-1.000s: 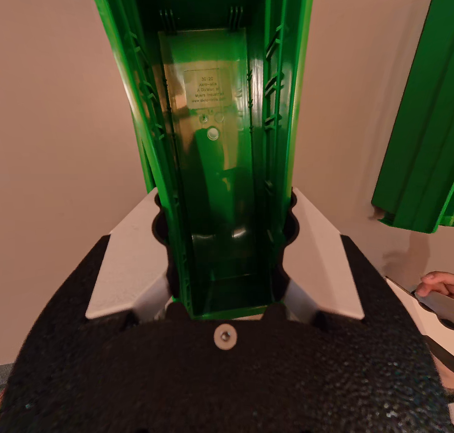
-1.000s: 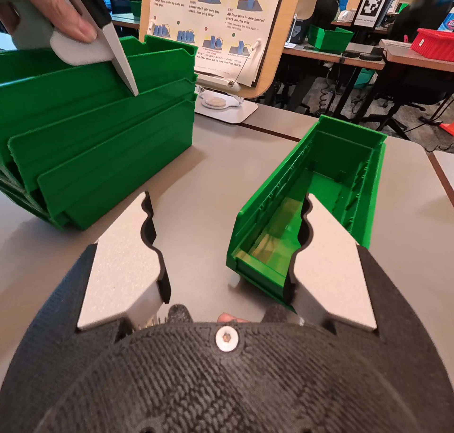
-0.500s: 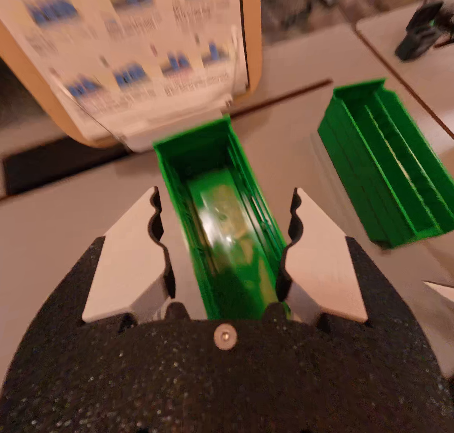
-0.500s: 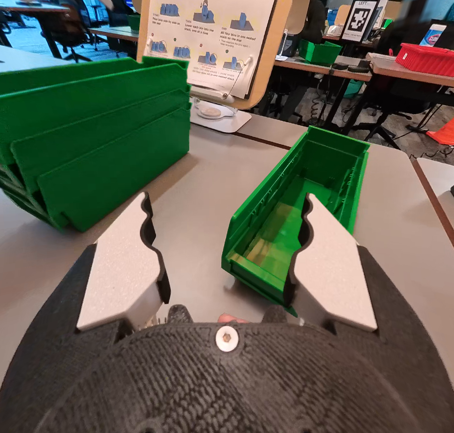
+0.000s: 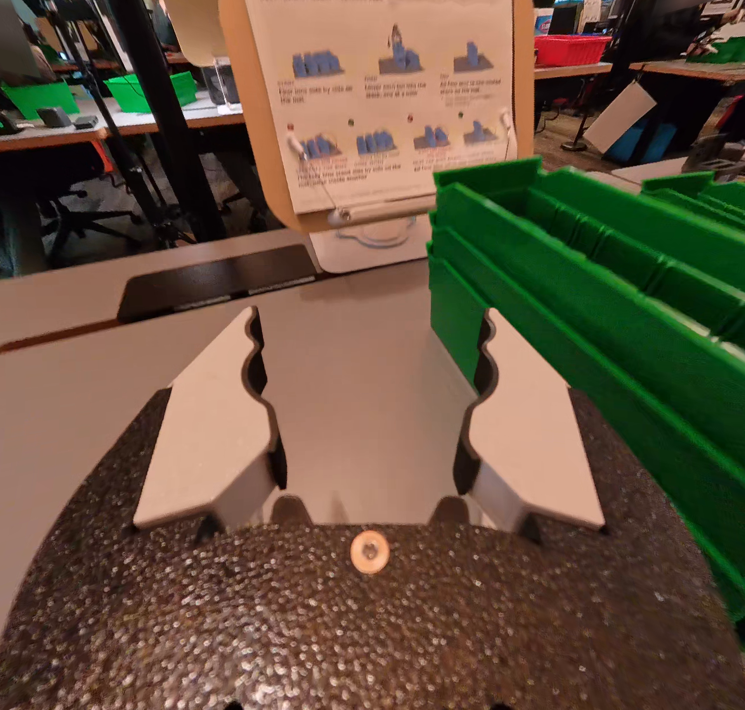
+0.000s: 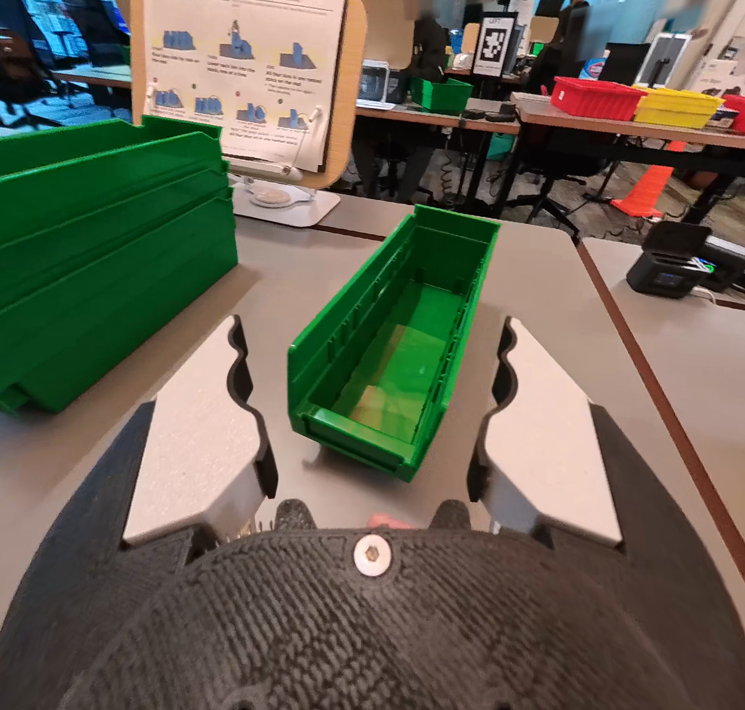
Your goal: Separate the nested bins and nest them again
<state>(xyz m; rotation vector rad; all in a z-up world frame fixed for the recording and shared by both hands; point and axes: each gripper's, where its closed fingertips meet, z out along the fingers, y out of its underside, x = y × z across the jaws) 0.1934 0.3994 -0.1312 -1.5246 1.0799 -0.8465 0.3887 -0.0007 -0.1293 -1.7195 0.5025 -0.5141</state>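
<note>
Jaws of both grippers apart, empty. Single bin [image 6: 391, 352] stands on surface [image 6: 536, 300]; stack [image 6: 113, 247] still nested. Next: grip top bin's rim, lift out.

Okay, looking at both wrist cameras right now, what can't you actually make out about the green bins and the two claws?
- How many bins the nested stack holds: the left edge of the right wrist view cuts it off, the right edge of the left wrist view too.
- The single bin in the left wrist view: only a sliver shows behind the stack.
- Each claw's position relative to the other: neither the left claw nor the right claw appears in the other's view.
</note>
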